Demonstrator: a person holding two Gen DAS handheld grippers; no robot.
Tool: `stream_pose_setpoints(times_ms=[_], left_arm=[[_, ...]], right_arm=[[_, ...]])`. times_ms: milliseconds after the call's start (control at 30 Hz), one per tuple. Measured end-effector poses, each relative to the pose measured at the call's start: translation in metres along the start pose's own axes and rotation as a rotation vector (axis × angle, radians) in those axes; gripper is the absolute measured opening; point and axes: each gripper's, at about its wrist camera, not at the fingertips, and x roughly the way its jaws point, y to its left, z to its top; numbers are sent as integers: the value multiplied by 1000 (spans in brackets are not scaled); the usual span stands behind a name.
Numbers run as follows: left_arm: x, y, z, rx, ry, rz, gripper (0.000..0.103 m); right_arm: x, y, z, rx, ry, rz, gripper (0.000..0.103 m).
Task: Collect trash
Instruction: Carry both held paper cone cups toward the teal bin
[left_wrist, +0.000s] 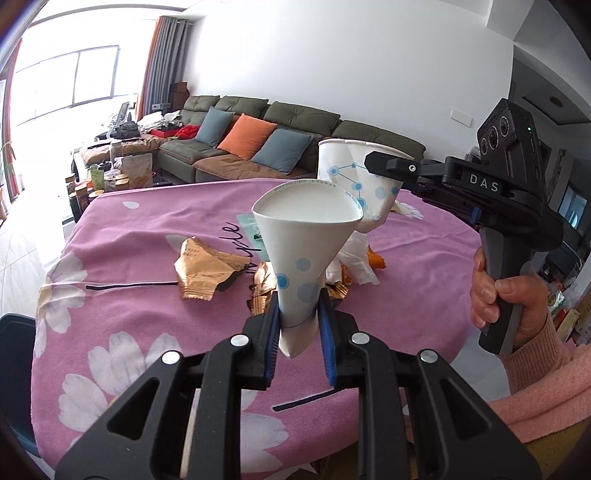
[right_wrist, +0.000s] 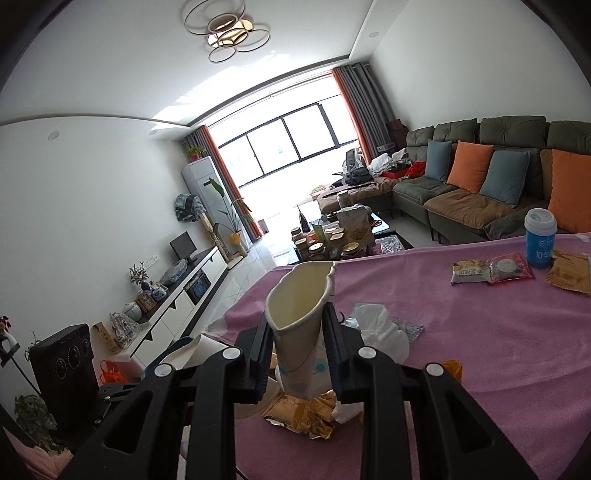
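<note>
On the left of the table (left_wrist: 122, 258), a gold wrapper (left_wrist: 207, 269) lies flat on the pink cloth, not yet collected. Just right of it, the left gripper (left_wrist: 299, 325) is clamped on a squashed paper cup (left_wrist: 306, 240), pinched low so the open mouth points up and the cup rides clear of the table. Beyond lie tissue (left_wrist: 354, 258) and more gold wrappers. Farther right, the right gripper (left_wrist: 373, 162), in a person's hand (left_wrist: 506, 299), is clamped on a second crumpled cup (left_wrist: 354, 177), likewise lifted, probably for carrying both to a bin.
</note>
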Motion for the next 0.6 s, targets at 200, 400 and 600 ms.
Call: stream_pose_setpoints(times_ms=[200,400,600], left_arm=[[-23,17,-3,-44,-26,78,20],[-44,39,-4,-94,-45,158,20],[-63,58,-10,-136,-60,232,20]], right_arm=[[28,25,-2,-28,46,78,24],[50,46,-5,-56,78,144,24],[73,64,-5,-76,112,203,24]])
